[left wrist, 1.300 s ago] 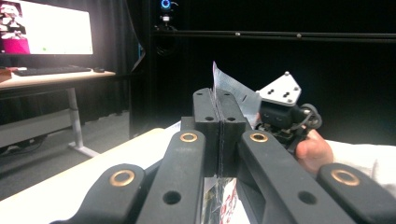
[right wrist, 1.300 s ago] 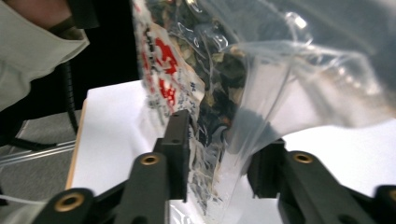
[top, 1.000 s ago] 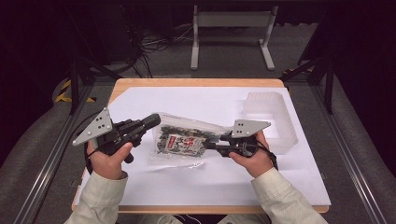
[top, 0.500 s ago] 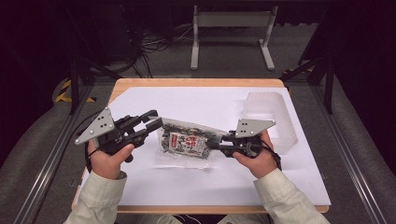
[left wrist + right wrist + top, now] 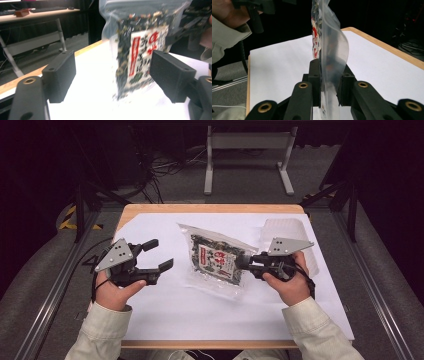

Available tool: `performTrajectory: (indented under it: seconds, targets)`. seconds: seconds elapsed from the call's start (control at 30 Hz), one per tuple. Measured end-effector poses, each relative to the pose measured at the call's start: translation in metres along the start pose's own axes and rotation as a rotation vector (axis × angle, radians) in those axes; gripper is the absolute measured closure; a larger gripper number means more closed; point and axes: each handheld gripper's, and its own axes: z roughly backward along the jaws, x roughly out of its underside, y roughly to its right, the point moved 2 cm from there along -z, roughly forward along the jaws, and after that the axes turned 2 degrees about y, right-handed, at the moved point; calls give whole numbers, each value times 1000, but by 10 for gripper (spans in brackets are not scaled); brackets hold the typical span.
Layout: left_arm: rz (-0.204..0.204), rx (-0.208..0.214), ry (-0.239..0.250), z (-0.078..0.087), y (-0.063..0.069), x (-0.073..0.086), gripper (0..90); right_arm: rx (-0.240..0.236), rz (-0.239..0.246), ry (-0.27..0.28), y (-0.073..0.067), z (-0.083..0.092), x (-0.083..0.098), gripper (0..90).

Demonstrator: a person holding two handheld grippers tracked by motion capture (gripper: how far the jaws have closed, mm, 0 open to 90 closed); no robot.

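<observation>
A clear snack bag (image 5: 214,259) with dark contents and a red-and-white label hangs tilted above the white sheet (image 5: 200,305). My right gripper (image 5: 241,262) is shut on the bag's right edge; in the right gripper view the plastic bag (image 5: 329,50) rises from between the pressed jaws. My left gripper (image 5: 159,254) stands open at the left, apart from the bag, with nothing between its jaws, which have just been opening. In the left gripper view the bag (image 5: 142,50) hangs beyond the spread fingers (image 5: 60,75).
A translucent plastic container (image 5: 290,240) sits on the sheet behind my right hand. The wooden table edge (image 5: 210,209) runs along the back. Metal stand legs (image 5: 247,155) and cables lie on the floor beyond.
My left gripper has let go of the bag and its jaws have spread. The right gripper has lifted the bag, which swung up and to the right.
</observation>
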Motion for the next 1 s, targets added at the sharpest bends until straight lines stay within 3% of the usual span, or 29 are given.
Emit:
performTrajectory:
  seconds: [0.13,0.3,0.67,1.0]
  targets:
    - [18,-6,-20,-1,-6,8,203,26,-25,6,6,7,-2,772]
    - [47,29,-60,-4,-12,19,197,65,-59,9,14,18,-7,773]
    - [75,-6,-114,-1,-25,40,180,128,-102,33,30,40,-19,774]
    - [102,2,-112,0,-35,59,163,163,-126,51,43,54,-29,774]
